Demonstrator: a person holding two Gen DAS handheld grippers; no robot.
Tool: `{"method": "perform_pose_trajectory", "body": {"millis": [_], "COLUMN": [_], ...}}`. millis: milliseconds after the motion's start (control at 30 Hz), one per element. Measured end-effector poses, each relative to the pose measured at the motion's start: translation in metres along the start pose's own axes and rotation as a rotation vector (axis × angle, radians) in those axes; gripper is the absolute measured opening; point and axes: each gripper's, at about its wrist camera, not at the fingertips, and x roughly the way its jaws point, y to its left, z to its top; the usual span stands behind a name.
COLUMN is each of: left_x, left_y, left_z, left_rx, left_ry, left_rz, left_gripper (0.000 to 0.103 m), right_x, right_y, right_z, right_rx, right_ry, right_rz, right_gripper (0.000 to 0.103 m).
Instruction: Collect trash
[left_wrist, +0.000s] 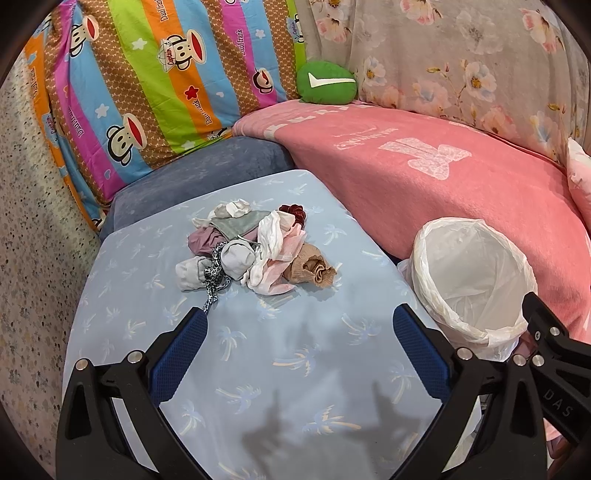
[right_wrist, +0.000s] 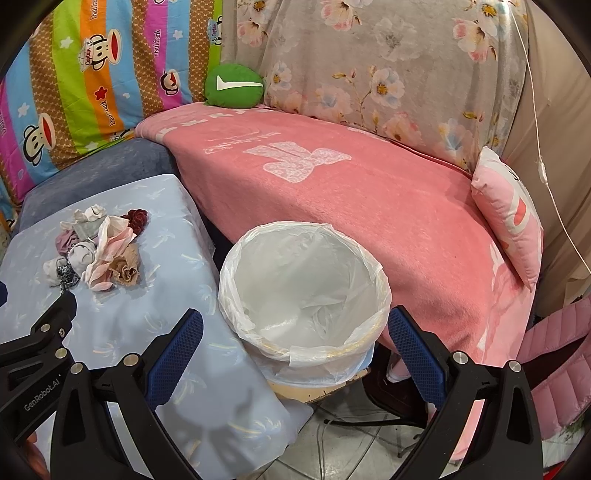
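Left gripper (left_wrist: 299, 321) is spread wide, nothing between its blue pads, poised above the light blue palm-print cushion (left_wrist: 280, 369), near side of the pile.

Right gripper (right_wrist: 295, 325) is likewise wide and holds nothing; it sits over the near rim of the trash bin (right_wrist: 306, 354).

The trash pile (left_wrist: 255, 247) lies on the far half of the cushion: crumpled white, pink, grey, tan and dark red scraps plus a spotted strap trailing toward the left finger.

The bin, lined with a white plastic bag, stands just right of the cushion, against the pink blanket (right_wrist: 369, 206).
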Motion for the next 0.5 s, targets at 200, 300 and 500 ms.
{"method": "perform_pose_trajectory", "body": {"millis": [200,300,500], "left_x": [0.001,0.001,0.005], "left_y": [0.004,0.007,0.015], "left_z": [0.000,0.001,0.001], "left_rx": [-0.003,-0.010,-0.019], "left_ry": [-0.003,0.000,-0.003], "left_rz": [-0.002,-0.005,-0.008], "left_gripper": [0.096,0.096,0.096], "right_x": [0.000,0.000,-0.003], "right_y": [0.000,0.004,0.016], "right_z": [0.000,0.003,0.006], "right_rx": [-0.001,-0.006,-0.019], "right_ry": [0.002,0.002,-0.006], "right_rz": [0.000,0.001,0.001], "right_gripper": [0.098,0.098,0.098]}}
